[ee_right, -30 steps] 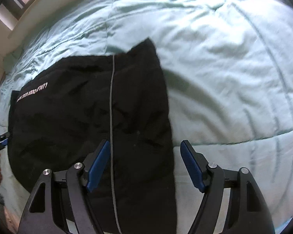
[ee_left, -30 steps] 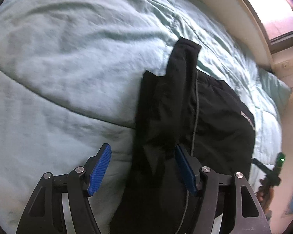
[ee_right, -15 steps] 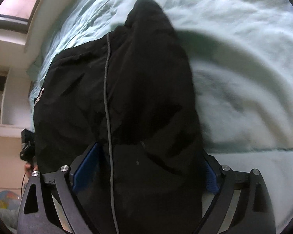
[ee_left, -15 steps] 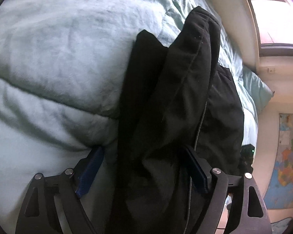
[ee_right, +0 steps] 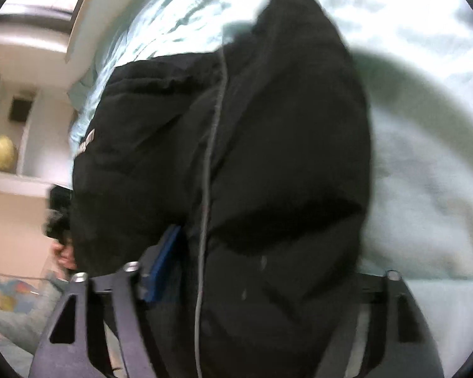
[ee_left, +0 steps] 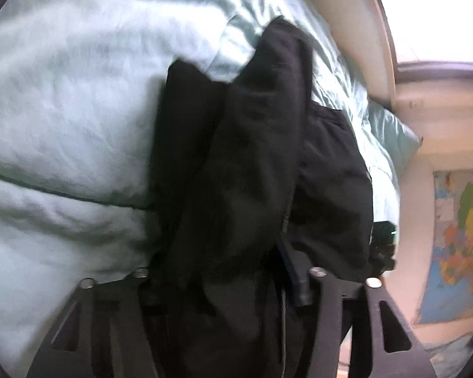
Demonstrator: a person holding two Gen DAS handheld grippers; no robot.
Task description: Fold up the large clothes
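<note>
A large black garment [ee_left: 255, 170] with a thin grey stripe lies bunched on a pale green duvet [ee_left: 63, 100]. In the left wrist view my left gripper [ee_left: 224, 286] has its jaws closed in around a thick fold of the black cloth, which hides the left pad. In the right wrist view the same garment [ee_right: 268, 145] fills the frame and drapes over my right gripper [ee_right: 255, 271]; only its left blue pad [ee_right: 164, 261] shows, pressed against the cloth. The cloth looks lifted off the duvet [ee_right: 425, 189]. Both views are motion-blurred.
A window [ee_left: 432, 25] and pale wall sit beyond the bed's far edge. A colourful map [ee_left: 457, 245] hangs at the right. A shelf with a gold ball [ee_right: 3, 154] stands at the left of the right wrist view.
Both grippers went from open above the flat garment to pushed down and closed on its near edge. The cloth now bunches and rises with them.
</note>
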